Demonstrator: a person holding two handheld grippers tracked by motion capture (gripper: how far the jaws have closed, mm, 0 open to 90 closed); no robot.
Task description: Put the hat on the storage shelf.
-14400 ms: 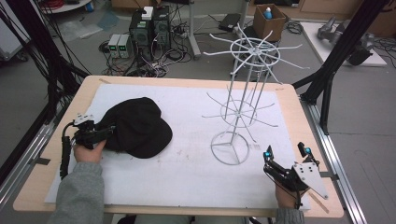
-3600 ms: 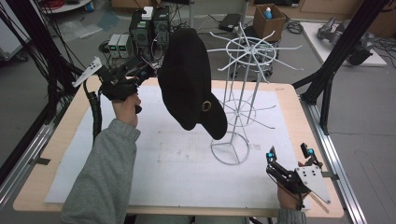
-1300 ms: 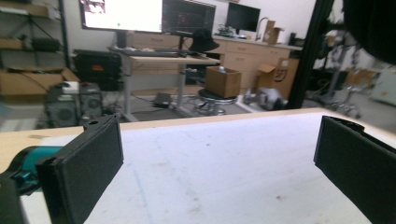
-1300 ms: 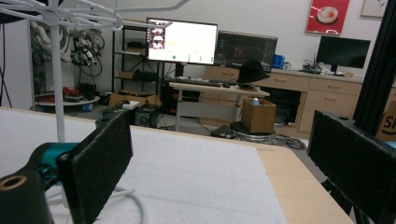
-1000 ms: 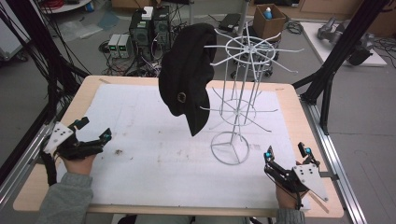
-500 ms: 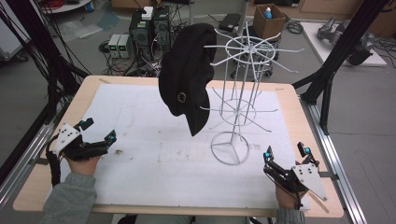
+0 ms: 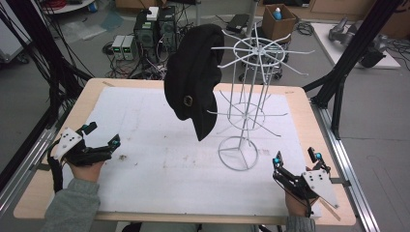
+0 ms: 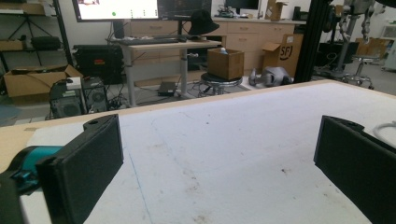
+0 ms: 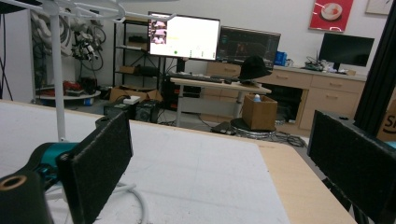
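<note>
A black cap (image 7: pixel 193 79) hangs from an upper arm of the white wire rack (image 7: pixel 246 104), brim pointing down. The rack stands on its ring base (image 7: pixel 238 153) right of the table's middle; its pole (image 9: pixel 58 79) shows in the right gripper view. My left gripper (image 7: pixel 100 136) rests near the table's left edge, open, with nothing between its pads (image 8: pixel 88 165). Near the front right corner my right gripper (image 7: pixel 296 158) is open and empty too, its pads (image 9: pixel 100 163) spread wide. Both grippers are well apart from the cap.
A white mat (image 7: pixel 145 140) covers the wooden table (image 7: pixel 309 116). Black frame posts (image 7: pixel 358 53) stand beside the table at right and left. Computers and cables (image 7: pixel 145 38) sit on the floor behind. A desk with monitors (image 9: pixel 187 37) lies beyond.
The cap went from lying on the mat to hanging on the rack. My left gripper let go of it and came back to the table's left edge. The right gripper stayed put.
</note>
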